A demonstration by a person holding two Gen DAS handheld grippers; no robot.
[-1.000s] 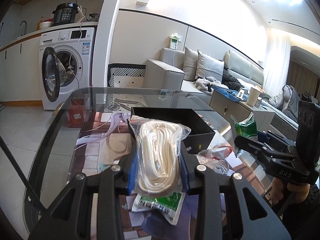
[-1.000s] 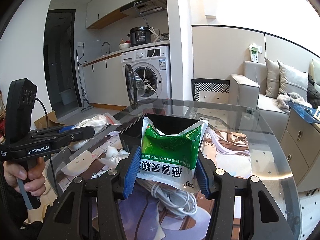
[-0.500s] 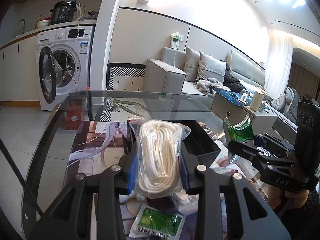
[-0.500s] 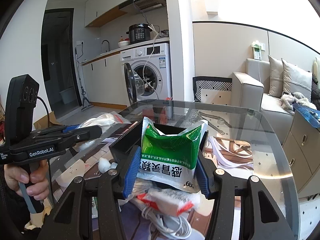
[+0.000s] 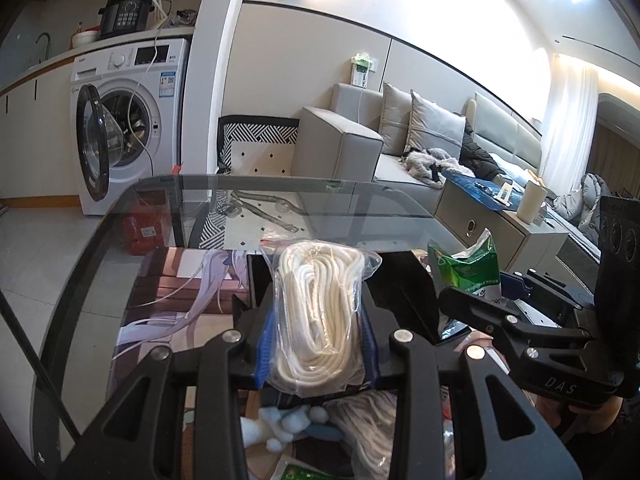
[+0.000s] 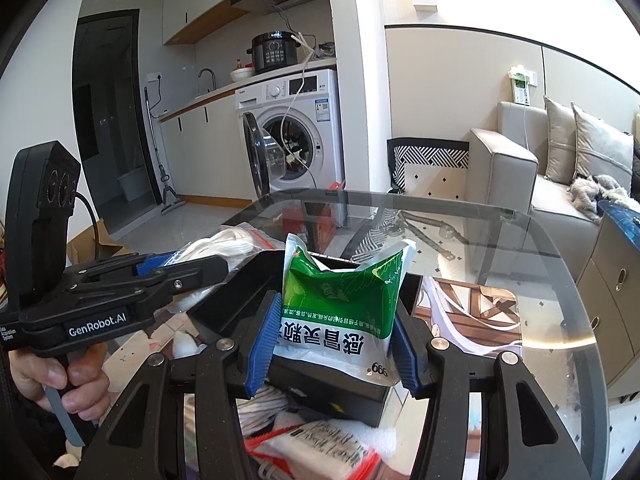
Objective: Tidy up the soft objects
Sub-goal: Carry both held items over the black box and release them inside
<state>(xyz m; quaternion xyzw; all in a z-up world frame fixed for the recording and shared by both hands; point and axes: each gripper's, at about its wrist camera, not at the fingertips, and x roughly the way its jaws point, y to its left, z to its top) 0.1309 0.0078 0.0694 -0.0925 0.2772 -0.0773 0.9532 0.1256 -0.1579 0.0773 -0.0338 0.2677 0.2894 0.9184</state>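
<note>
Left wrist view: left gripper (image 5: 318,346) has its blue pads clamped on a rope bag (image 5: 320,312), a clear bag of white coiled rope, held upright above the near edge of the black box (image 5: 404,292). Right gripper (image 5: 496,296) shows at the right, carrying the green pouch (image 5: 470,268). More soft stuff lies below on the glass table (image 5: 100,264): cotton balls (image 5: 286,426), loose rope.

Right wrist view: right gripper (image 6: 334,346) pads are clamped on both sides of the green pouch (image 6: 340,300), which stands upright just over the box (image 6: 248,292). Left gripper (image 6: 160,270) is at the left with its rope bag (image 6: 228,242) beside the box's left wall; a hand (image 6: 60,384) squeezes the trigger.

Step in hand, as I judge it: bring both bags over the box and drop them in. To do it well: get each bag fully past the wall, lower it into the cavity before letting go, release one at a time so the grippers don't collide, and keep the pouch from tipping over the rim.
</note>
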